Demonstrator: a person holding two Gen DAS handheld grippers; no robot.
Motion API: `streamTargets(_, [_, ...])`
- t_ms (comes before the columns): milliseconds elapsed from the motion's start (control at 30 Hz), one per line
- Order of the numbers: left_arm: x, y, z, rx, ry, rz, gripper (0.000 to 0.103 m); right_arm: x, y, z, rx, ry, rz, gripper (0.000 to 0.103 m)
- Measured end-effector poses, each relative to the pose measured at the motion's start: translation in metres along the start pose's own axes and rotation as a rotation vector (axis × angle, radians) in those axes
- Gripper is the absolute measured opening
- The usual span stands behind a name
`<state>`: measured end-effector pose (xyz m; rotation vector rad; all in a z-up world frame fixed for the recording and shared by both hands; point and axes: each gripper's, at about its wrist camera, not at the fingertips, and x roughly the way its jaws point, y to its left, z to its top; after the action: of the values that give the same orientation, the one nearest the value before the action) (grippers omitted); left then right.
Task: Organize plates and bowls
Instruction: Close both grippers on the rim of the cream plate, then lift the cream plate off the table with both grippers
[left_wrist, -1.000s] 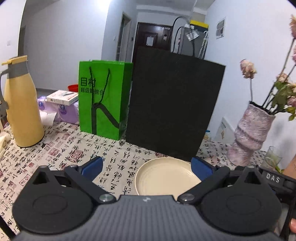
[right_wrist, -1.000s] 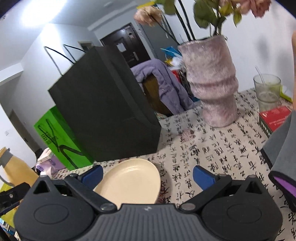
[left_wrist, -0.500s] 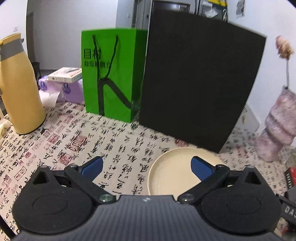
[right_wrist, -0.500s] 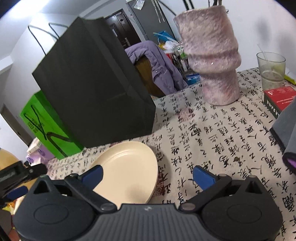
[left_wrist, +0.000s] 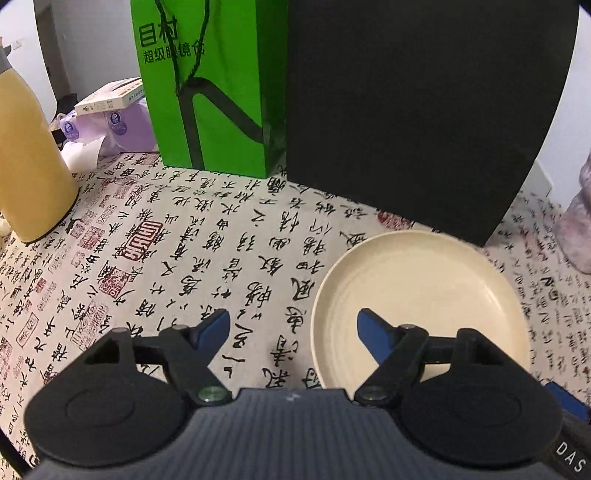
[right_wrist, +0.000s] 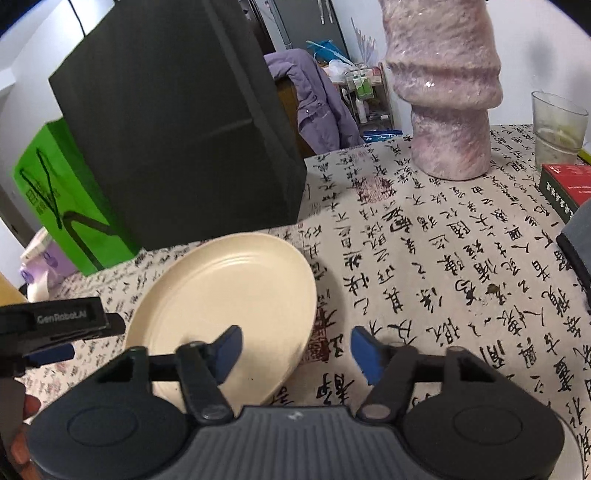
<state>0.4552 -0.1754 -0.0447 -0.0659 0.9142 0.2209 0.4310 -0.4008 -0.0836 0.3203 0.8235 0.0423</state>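
A cream plate (left_wrist: 417, 295) is seen lying flat on the calligraphy-print tablecloth (left_wrist: 177, 258), just in front of a black paper bag (left_wrist: 413, 110). The left gripper (left_wrist: 291, 328) and right gripper (right_wrist: 295, 345) are held over opposite edges of the plate. Their jaws have just been closing but are still apart, with only the plate's rim between them, ungripped.

Glossy cream plate (left_wrist: 417, 291), printed cloth table cover (left_wrist: 184, 258), matt black paper bag (left_wrist: 417, 110), rough-textured vase (right_wrist: 447, 92).

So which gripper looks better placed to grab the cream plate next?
Neither clearly. The left gripper straddles the left rim of the cream plate, the right gripper its right rim. Both have just been closing, pads not yet pressing; the right stands slightly narrower.
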Motion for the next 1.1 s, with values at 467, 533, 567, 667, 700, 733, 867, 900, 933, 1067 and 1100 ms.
streamTargets(467, [0.025,-0.011,-0.003,0.050,0.078,0.000,0.049,0.009,0.003,-0.003,-0.009,0.031,0.004,0.038])
streamTargets(533, [0.026,-0.012,-0.003,0.054,0.085,-0.007,0.045,0.010,0.000,-0.003,0.010,0.041,0.009,0.038])
streamTargets(567, [0.026,-0.012,-0.004,0.056,0.083,-0.010,0.043,0.011,-0.001,-0.003,0.017,0.044,0.009,0.038])
streamTargets(667, [0.026,-0.015,-0.005,0.074,0.080,-0.016,0.031,0.012,-0.001,-0.004,0.013,0.046,0.008,0.037])
streamTargets(700, [0.027,-0.015,-0.005,0.076,0.085,-0.021,0.027,0.013,-0.001,-0.004,0.006,0.048,0.005,0.036])
streamTargets(733, [0.028,-0.015,-0.005,0.079,0.090,-0.024,0.024,0.014,0.000,-0.004,0.003,0.052,0.000,0.035])
streamTargets(867, [0.028,-0.016,-0.008,0.094,0.094,-0.035,0.012,0.019,0.000,-0.005,-0.007,0.070,0.007,0.021])
streamTargets(900, [0.028,-0.018,-0.008,0.105,0.087,-0.028,0.011,0.020,0.000,-0.006,-0.008,0.077,0.014,0.019])
streamTargets(933, [0.028,-0.018,-0.008,0.113,0.083,-0.023,0.011,0.020,0.001,-0.006,-0.009,0.076,0.013,0.018])
streamTargets(1067, [0.027,-0.019,-0.009,0.125,0.080,-0.017,0.011,0.019,-0.001,-0.006,0.002,0.068,0.019,0.016])
streamTargets(1100, [0.027,-0.020,-0.010,0.129,0.078,-0.014,0.011,0.019,-0.001,-0.006,0.004,0.067,0.022,0.016])
